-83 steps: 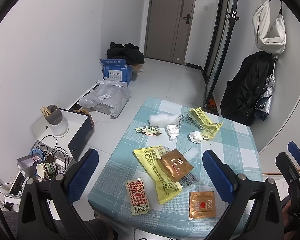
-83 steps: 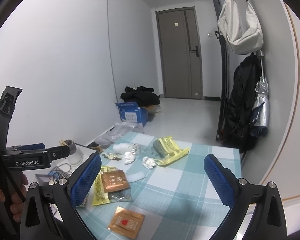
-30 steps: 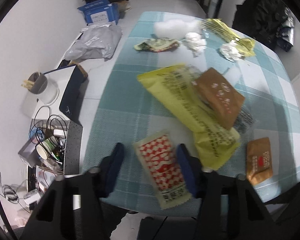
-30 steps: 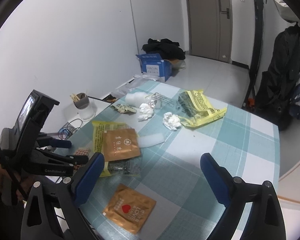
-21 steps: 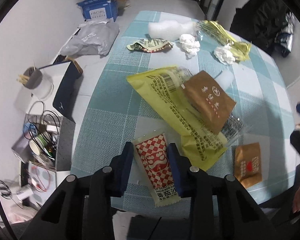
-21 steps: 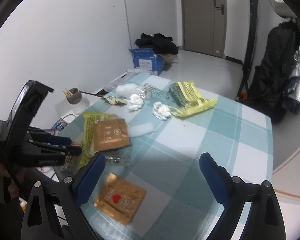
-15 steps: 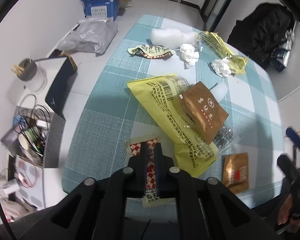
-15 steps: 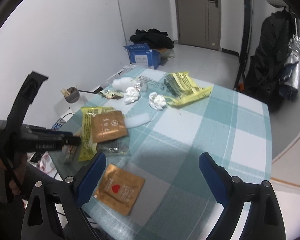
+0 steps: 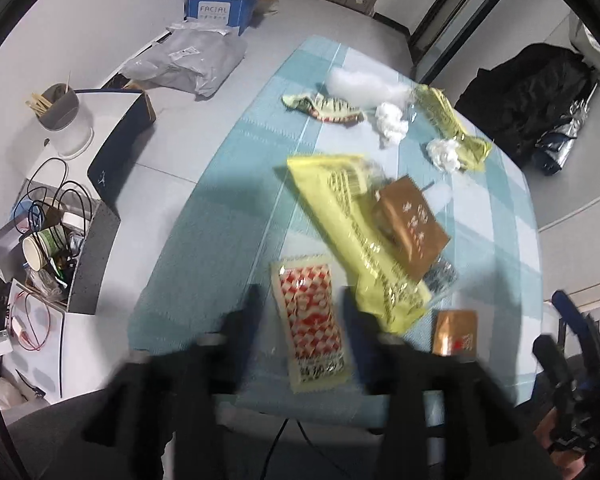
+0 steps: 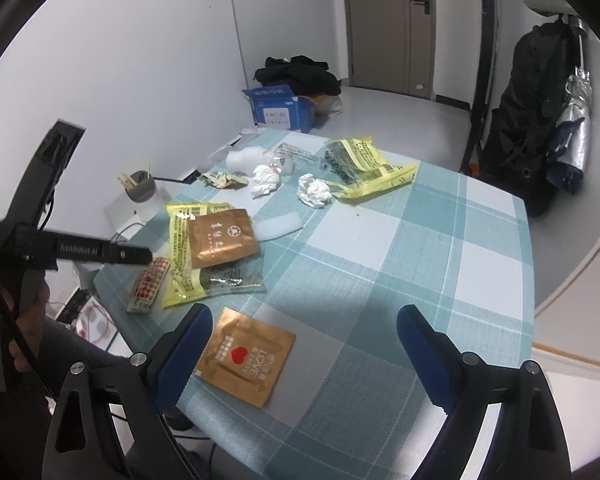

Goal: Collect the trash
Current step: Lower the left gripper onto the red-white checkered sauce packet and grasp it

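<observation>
My left jaws (image 9: 300, 312) have just been opening and stand apart around a red-checked packet (image 9: 311, 322) lying at the desk (image 9: 220, 216) edge. My right jaws (image 10: 300, 344) hang wide apart over an orange sachet (image 10: 246, 360).

The surface (image 10: 400, 264) wears a cloth checked in teal, pale aqua and white. The sauce sachet (image 9: 310, 322) is white with a red-and-white diamond pattern. Beside it the long wrapper (image 9: 352, 224) is yellow with black print, and the pouch (image 9: 412, 228) on it is brown with pale lettering. The square sachet (image 10: 246, 360) is orange-brown with a red heart and white words. Two crumpled tissues (image 10: 314, 191) are white. The far wrapper (image 10: 364, 168) is yellow with dense black print. The candy wrapper (image 9: 324, 108) is striped green, cream and red. The right claw (image 10: 300, 352) has blue pads on black fingers. The carton (image 10: 282, 110) on the floor is blue.
</observation>
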{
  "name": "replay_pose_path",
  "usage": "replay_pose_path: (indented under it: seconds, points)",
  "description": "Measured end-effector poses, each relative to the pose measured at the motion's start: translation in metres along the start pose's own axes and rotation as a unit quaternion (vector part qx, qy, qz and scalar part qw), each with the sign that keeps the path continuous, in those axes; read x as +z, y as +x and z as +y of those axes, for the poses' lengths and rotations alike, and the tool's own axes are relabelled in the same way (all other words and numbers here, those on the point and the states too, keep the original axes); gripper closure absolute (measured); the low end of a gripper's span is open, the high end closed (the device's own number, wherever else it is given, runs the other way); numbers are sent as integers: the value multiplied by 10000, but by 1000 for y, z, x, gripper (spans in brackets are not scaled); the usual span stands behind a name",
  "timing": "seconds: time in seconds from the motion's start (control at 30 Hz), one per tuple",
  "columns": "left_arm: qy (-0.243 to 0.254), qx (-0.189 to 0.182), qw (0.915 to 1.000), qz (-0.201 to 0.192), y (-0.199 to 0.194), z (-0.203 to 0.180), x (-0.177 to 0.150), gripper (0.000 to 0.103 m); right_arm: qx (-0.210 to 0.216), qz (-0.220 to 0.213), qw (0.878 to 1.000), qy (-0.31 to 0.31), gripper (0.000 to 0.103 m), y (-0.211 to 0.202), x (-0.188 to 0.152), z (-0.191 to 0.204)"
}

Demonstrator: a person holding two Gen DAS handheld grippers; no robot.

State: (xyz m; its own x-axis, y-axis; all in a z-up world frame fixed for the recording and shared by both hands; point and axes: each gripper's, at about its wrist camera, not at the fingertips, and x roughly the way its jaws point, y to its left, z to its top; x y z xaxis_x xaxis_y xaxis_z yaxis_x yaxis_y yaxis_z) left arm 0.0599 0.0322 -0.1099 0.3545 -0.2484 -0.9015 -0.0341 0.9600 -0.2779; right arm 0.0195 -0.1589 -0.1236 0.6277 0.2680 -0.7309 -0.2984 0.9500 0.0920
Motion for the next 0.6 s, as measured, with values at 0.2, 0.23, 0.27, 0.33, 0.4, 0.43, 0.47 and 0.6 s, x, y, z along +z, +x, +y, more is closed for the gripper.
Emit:
replay_pose_path:
  seconds: [0.2, 0.23, 0.27, 0.33, 0.4, 0.43, 0.47, 0.6]
  points:
    - [578, 352, 9976, 137, 8, -15, -6, 55, 21, -56, 10000, 9, 10, -3, 1, 4]
    - [665, 437, 9967, 152, 9, -17, -6, 55, 18, -70, 10000, -8, 10, -4, 1, 5]
    - [762, 530, 9956, 142, 10, -20, -6, 55, 11, -78, 10000, -17, 10, -4, 1, 5]
    - [998, 761, 9920, 142, 11, -26, -9, 55, 1, -96, 10000, -20, 10, -5, 1, 5]
    - [1292, 1002, 9865, 128, 12, -31, -15, 55, -4, -121, 9999, 0, 10, -7, 1, 4]
    - [1339, 1009, 9858, 130, 11, -32, -16, 56, -11, -118, 9999, 13, 10, -7, 0, 3]
    - [1326, 956, 9865, 139, 11, -32, -16, 59, -20, -109, 9999, 40, 10, -7, 0, 1]
    - [1390, 859, 9865, 95, 8, -31, -17, 73, -20, -90, 9999, 129, 10, -8, 0, -3]
